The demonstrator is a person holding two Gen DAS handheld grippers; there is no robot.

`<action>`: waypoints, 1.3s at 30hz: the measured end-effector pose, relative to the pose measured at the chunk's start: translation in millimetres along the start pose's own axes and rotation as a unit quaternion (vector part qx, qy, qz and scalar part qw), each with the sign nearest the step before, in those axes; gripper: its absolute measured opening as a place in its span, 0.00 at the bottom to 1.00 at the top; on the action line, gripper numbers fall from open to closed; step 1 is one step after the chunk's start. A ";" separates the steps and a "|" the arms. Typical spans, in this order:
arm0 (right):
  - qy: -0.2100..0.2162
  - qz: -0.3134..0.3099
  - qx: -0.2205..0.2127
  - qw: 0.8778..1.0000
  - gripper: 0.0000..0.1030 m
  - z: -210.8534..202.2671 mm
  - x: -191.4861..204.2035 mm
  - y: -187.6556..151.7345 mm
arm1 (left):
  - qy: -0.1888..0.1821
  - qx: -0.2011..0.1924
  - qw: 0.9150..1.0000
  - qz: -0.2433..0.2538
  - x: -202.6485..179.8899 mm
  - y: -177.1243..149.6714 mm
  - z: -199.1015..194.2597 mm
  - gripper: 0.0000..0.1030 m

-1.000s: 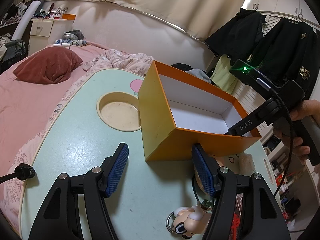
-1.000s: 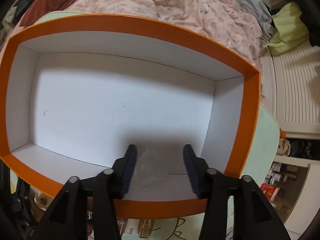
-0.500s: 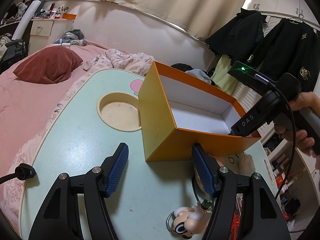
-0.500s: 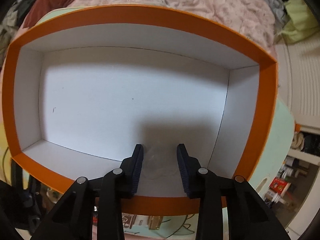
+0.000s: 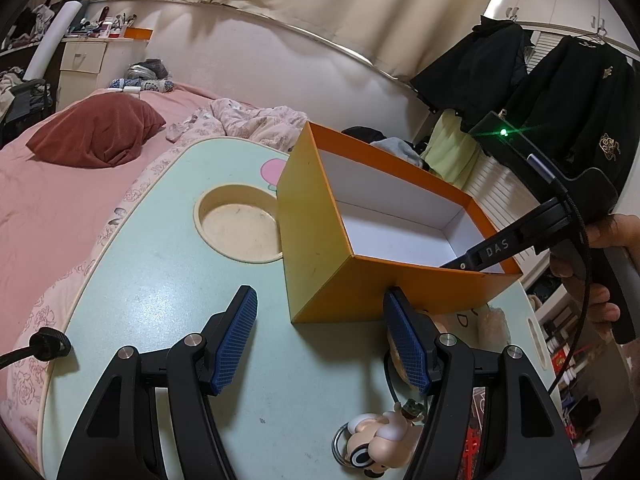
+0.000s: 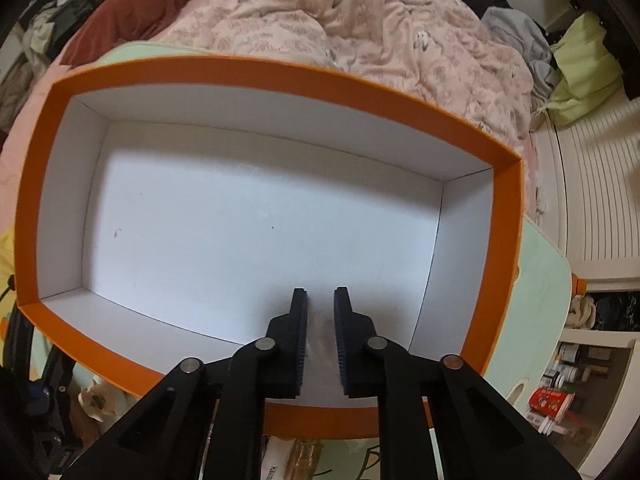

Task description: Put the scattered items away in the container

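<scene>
Orange box [image 6: 276,80] under right gripper [image 6: 320,300] (fingers nearly closed, empty); left gripper [image 5: 320,312] wide open.

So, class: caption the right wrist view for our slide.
Right gripper, fingers nearly closed, poised over the white interior of the orange box.

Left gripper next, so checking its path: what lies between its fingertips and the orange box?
Only bare green table lies between the left gripper and the orange box, as the left wrist view shows.
</scene>
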State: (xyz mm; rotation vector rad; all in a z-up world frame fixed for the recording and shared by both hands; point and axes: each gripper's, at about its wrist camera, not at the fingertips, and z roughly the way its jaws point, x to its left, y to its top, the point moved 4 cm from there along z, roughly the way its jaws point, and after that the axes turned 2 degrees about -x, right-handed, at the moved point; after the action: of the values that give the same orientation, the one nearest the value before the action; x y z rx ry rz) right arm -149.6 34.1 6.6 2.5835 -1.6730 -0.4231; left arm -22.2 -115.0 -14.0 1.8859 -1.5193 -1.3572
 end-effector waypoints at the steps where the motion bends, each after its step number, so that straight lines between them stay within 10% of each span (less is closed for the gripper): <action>1: -0.001 -0.006 -0.003 1.000 0.06 -3.6 3.3 -1.4 | 0.000 0.000 1.000 0.000 -0.1 0.1 0.1 0.64; 13: 0.008 -0.023 -0.095 0.995 0.02 -35.8 -6.8 1.6 | 0.001 0.000 1.000 0.000 -0.1 1.0 0.1 0.64; 17: 0.036 -0.025 -0.156 0.987 0.19 -64.3 -10.3 -12.0 | 0.000 0.000 1.000 0.001 0.7 1.2 0.0 0.64; 24: 0.088 -0.029 -0.291 0.952 0.53 -105.3 -10.2 -73.2 | -0.036 -0.016 0.999 -0.018 4.2 6.8 -4.9 0.64; 39: 0.214 0.093 -0.416 0.879 0.60 -30.2 -85.4 -153.7 | -0.090 -0.063 0.994 0.015 -23.3 25.6 -15.3 0.64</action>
State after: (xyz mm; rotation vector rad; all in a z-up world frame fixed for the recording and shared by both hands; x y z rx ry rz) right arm -38.0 171.9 26.4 1.7078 -1.1910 -0.3983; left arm -22.3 -107.4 23.1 1.6967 -1.5008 -1.6070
